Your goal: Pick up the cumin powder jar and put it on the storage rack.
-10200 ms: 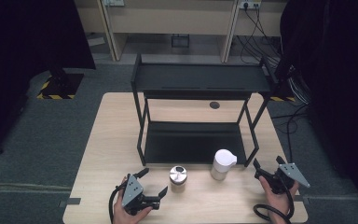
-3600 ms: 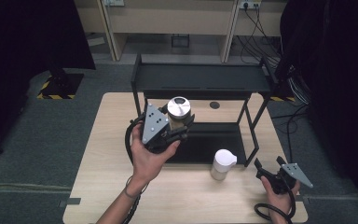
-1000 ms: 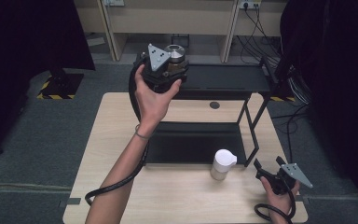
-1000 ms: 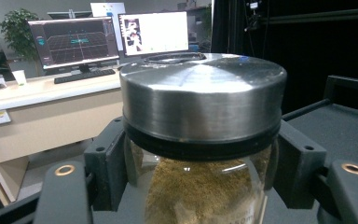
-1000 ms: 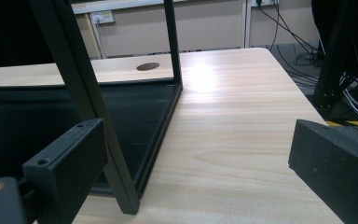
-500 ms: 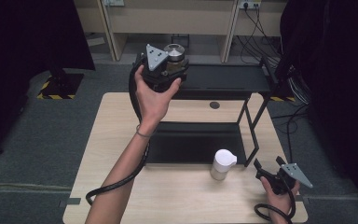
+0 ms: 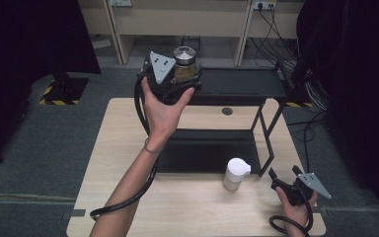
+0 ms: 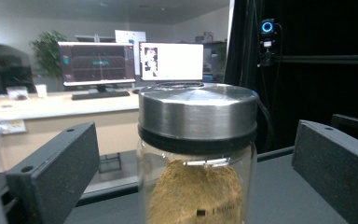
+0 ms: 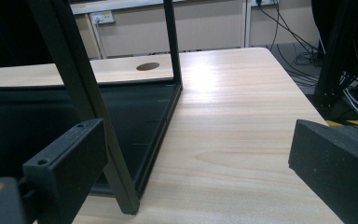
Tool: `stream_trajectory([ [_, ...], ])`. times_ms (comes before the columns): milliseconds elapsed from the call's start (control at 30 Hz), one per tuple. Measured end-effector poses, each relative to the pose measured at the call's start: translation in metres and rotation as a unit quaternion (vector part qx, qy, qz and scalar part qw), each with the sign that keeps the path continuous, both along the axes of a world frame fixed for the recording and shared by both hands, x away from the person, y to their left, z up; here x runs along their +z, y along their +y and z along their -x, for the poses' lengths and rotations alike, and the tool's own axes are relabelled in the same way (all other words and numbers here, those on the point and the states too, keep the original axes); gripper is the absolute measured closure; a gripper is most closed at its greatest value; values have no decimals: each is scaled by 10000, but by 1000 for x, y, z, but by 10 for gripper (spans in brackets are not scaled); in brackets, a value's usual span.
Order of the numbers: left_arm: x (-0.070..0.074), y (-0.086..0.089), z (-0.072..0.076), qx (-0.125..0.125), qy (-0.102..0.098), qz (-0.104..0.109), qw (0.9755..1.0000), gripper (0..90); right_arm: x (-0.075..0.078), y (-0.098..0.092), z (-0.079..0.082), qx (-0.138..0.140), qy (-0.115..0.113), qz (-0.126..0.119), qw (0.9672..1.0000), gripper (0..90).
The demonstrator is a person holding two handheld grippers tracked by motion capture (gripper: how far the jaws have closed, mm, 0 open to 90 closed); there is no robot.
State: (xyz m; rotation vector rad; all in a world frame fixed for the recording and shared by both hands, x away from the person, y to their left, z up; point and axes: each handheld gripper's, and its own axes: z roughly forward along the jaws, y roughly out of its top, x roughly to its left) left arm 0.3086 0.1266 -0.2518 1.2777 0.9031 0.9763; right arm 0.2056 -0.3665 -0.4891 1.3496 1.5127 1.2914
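The left gripper (image 7: 177, 81) is held up at the top shelf of the black rack (image 7: 246, 81), and its jaws have just been opening: in the left gripper view both black pads stand clear of the glass, one to each side with open space showing between pad and jar. The jar (image 8: 196, 158) stands upright between them, midway, its brushed metal lid (image 8: 198, 112) rising above the tips of the pads and a tan powder filling the glass below. It rests on the dark shelf surface, just ahead of the gripper's body. In the high view the jar (image 7: 184, 61) shows at the left end of that top shelf, right at the far side of the left hand (image 7: 165, 106).

The right gripper (image 7: 288, 185) lies low at the near right corner of the wooden table (image 7: 128, 123), jaws spread wide with nothing between them; ahead of it are bare tabletop and the rack's front leg. A white lidded cup (image 7: 236, 174) stands on the table just to its left, apart from it.
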Motion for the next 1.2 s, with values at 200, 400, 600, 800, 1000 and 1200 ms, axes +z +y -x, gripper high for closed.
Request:
stream_trajectory([
  [200, -9, 3, 13, -34, -115, -40, 9999, 0, 0, 0, 0, 0, -4, -1, 10000, 49],
  [400, -18, 4, 25, -66, -279, -107, 9995, 1, 0, 0, 0, -4, -1, 3, 10000, 49],
  [600, -30, 6, 37, -69, -434, -206, 9988, 1, 0, 0, 0, -1, -4, 4, 10000, 49],
  [800, -43, 11, 47, -174, -462, -240, 9985, 2, 0, 0, 0, 1, -6, 17, 10000, 49],
  [1000, -57, 17, 56, -272, -502, -246, 9981, 2, 0, 1, 0, 0, -7, 37, 10000, 49],
  [1200, -69, 20, 64, -321, -586, -169, 9976, 2, 0, 1, 0, 0, -7, 35, 10000, 49],
])
